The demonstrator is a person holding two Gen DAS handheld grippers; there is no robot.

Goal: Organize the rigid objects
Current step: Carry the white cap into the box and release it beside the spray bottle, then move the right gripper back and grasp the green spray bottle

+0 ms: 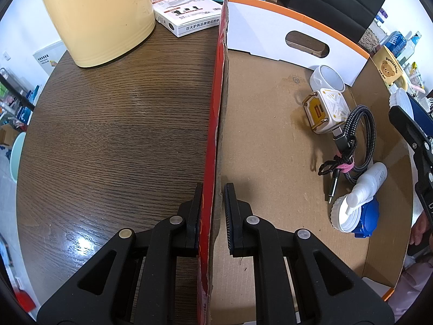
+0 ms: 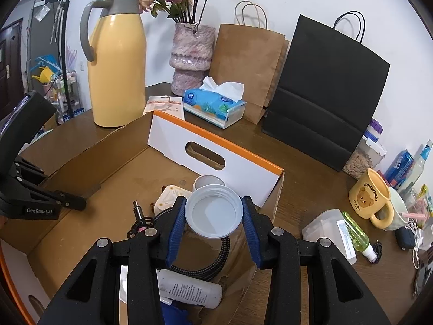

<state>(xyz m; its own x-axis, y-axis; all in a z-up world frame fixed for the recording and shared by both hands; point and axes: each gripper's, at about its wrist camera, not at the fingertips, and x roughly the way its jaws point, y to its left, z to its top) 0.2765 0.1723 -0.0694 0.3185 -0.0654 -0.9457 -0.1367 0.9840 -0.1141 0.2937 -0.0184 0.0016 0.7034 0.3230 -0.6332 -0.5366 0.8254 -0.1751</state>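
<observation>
A shallow cardboard box (image 1: 259,124) lies on the dark wood table. My left gripper (image 1: 212,211) straddles the box's red side wall (image 1: 216,108); the left pad touches it, the right pad stands a little off. Inside lie a white charger (image 1: 327,111), a braided cable (image 1: 360,140), a white spray bottle (image 1: 370,181), a round white case (image 1: 327,77) and a white lid (image 1: 342,214). My right gripper (image 2: 213,222), blue-padded, is shut on that white lid (image 2: 213,211) and holds it above the box's right end (image 2: 273,203).
A yellow thermos (image 2: 116,62), a white product box (image 1: 186,13), a tissue pack (image 2: 213,103), a vase, and brown and black paper bags (image 2: 322,89) stand behind the box. A bear mug (image 2: 370,197), a clear container (image 2: 330,227) and a green bottle (image 2: 356,233) lie right of it.
</observation>
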